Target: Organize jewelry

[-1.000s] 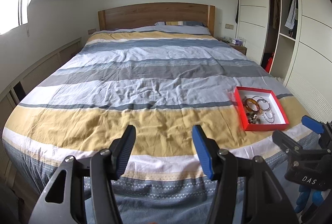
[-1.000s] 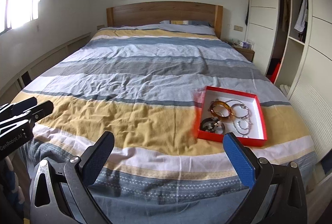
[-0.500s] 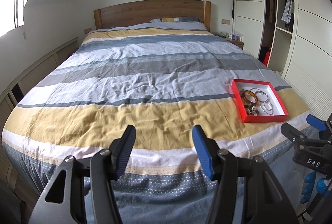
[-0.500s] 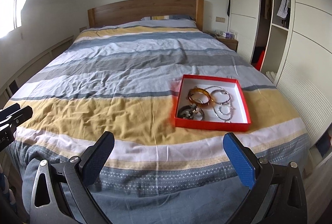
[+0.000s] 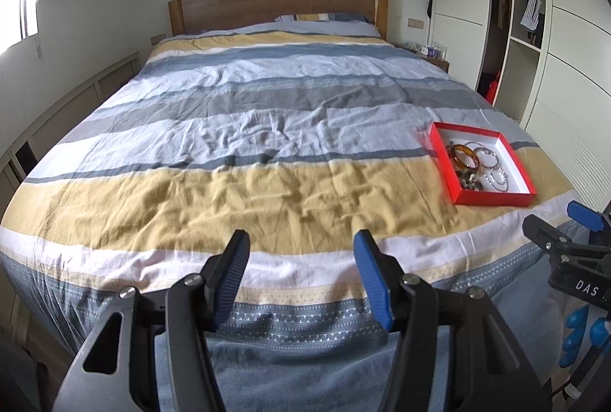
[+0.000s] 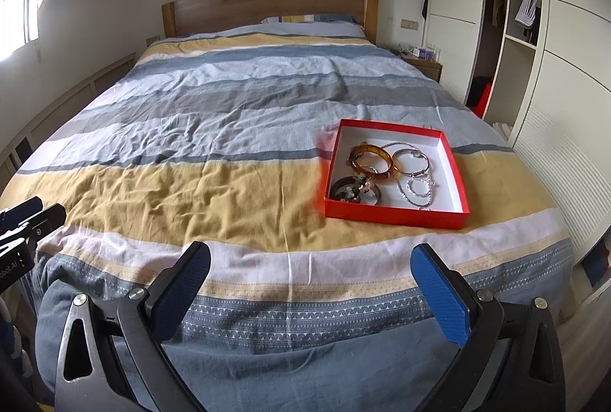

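Shallow red cardboard tray (image 6: 395, 215), amber bangle (image 6: 372, 160) inside

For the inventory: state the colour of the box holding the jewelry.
The box is red outside, white inside; clearest in the right wrist view.

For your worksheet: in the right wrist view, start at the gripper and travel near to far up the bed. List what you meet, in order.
Open right gripper → patterned blue-grey hem of the striped duvet → red shallow cardboard tray with a white inside holding bangles and chains → pillow in striped cover → brown wooden headboard.
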